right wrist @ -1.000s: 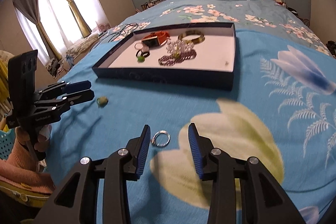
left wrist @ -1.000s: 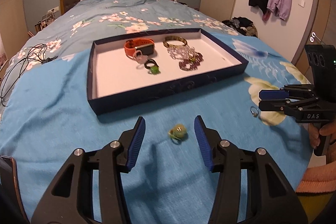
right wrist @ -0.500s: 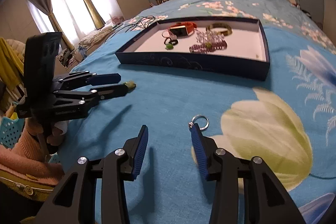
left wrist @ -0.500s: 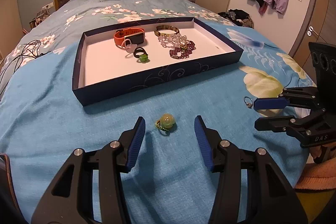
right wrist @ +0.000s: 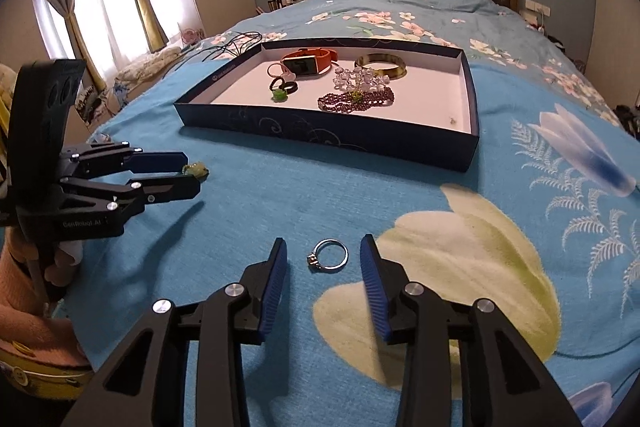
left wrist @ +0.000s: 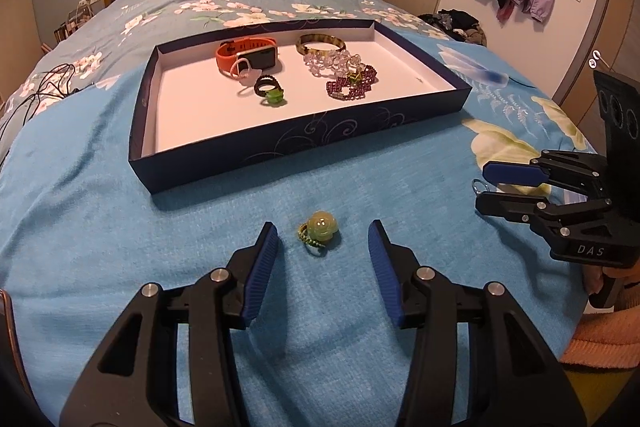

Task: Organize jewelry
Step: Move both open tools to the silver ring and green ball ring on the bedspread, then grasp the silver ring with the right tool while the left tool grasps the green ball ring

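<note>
On the bed (left wrist: 100,227), tray (left wrist: 304,139) already holds watch, bangle, bracelets, rings. Left gripper (left wrist: 323,241) jaws part-open around green bead ring (left wrist: 319,229), not touching. Right gripper (right wrist: 323,259) jaws have just been closing, silver ring (right wrist: 329,255) between them, untouched. Both light, stiff, slippery; pinch across the band.

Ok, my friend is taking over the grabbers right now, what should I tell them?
Left gripper: jaws open around the green bead ring on the blanket, not touching.
Right gripper: jaws just closing a bit, not touching, around the silver ring.
Done: watch, bangle, bead bracelets and two small rings lie in the tray.
Left: grip both rings, put them in the tray.
</note>
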Available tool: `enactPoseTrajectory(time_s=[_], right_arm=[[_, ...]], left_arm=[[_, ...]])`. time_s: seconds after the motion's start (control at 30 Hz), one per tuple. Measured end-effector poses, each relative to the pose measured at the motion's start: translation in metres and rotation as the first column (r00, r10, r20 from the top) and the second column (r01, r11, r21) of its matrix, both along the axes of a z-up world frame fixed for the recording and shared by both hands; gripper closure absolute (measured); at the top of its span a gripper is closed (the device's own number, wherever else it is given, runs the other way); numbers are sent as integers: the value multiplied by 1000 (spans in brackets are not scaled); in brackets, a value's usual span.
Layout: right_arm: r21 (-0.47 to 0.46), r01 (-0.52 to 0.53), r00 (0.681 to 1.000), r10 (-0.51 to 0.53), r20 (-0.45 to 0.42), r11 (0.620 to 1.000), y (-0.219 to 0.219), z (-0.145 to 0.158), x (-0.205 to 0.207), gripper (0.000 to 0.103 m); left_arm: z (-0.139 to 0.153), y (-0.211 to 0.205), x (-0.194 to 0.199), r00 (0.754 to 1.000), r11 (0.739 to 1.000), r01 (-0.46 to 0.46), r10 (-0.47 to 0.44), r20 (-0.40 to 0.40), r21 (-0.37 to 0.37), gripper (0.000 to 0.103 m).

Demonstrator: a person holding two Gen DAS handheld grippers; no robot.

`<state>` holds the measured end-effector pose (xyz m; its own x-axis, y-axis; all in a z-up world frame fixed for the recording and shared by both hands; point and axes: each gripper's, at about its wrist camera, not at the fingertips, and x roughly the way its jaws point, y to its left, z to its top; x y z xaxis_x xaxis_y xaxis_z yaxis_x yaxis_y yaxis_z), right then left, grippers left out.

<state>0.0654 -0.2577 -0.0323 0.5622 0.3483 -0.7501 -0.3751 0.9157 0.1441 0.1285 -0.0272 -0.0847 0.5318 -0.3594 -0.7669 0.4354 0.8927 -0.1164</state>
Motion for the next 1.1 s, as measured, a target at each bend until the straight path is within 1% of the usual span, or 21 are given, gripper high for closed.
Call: enactPoseTrajectory(time_s=[0.17,0.23,0.37,0.43,0.53,0.57,0.67,0.77,0.83,0.9,0.97,1.03,1.07,1.1], right_arm=[[-33,7,1000,-7,11,999,0,-1,-1,78],[-43,7,1000,-6,14,999,-1,-1,-1,84],[-52,0,1000,1,16,999,-5,-1,-3,90],[-49,-1,1000,2,12,999,-8,0,-4,90],[-31,32,999,-32,7,999,-14,0,-3,82],[-20,34,999,-34,2,999,-15,0,-3,82],[-16,30,1000,-30,3,999,-11,-1,-2,76],[-42,24,1000,-23,15,999,-2,-1,-2,75],[-48,19,1000,-19,16,999,0,-1,-1,77],[-53,25,1000,-24,17,998,-1,-1,0,87],[-50,25,1000,-25,15,998,-2,-1,1,88],[-52,25,1000,-24,18,998,-2,-1,0,88],[-52,26,1000,-25,18,998,-1,-1,1,88],[-50,26,1000,-25,18,998,-2,-1,1,88]], left_arm=[[0,0,1,1000,1000,1,-1,1,2,58],[0,0,1,1000,1000,2,-2,1,1,58],[0,-1,1,1000,1000,2,-2,0,0,58],[0,-1,1,1000,1000,3,-3,1,1,58],[0,0,1,1000,1000,3,-3,1,0,58],[0,-1,1,1000,1000,3,-3,1,-1,58],[0,-3,1,1000,1000,6,-6,-1,-1,58],[0,-3,1,1000,1000,5,-5,-1,-1,59],[0,-3,2,1000,1000,3,-3,-4,0,60],[-2,-4,2,1000,1000,3,-3,-5,4,66],[-2,-5,3,1000,1000,1,-1,-5,8,68],[-2,-5,2,1000,1000,0,0,-4,8,73],[-2,-5,3,1000,1000,-2,2,-5,9,80],[-2,-5,3,1000,1000,-2,2,-7,8,84]])
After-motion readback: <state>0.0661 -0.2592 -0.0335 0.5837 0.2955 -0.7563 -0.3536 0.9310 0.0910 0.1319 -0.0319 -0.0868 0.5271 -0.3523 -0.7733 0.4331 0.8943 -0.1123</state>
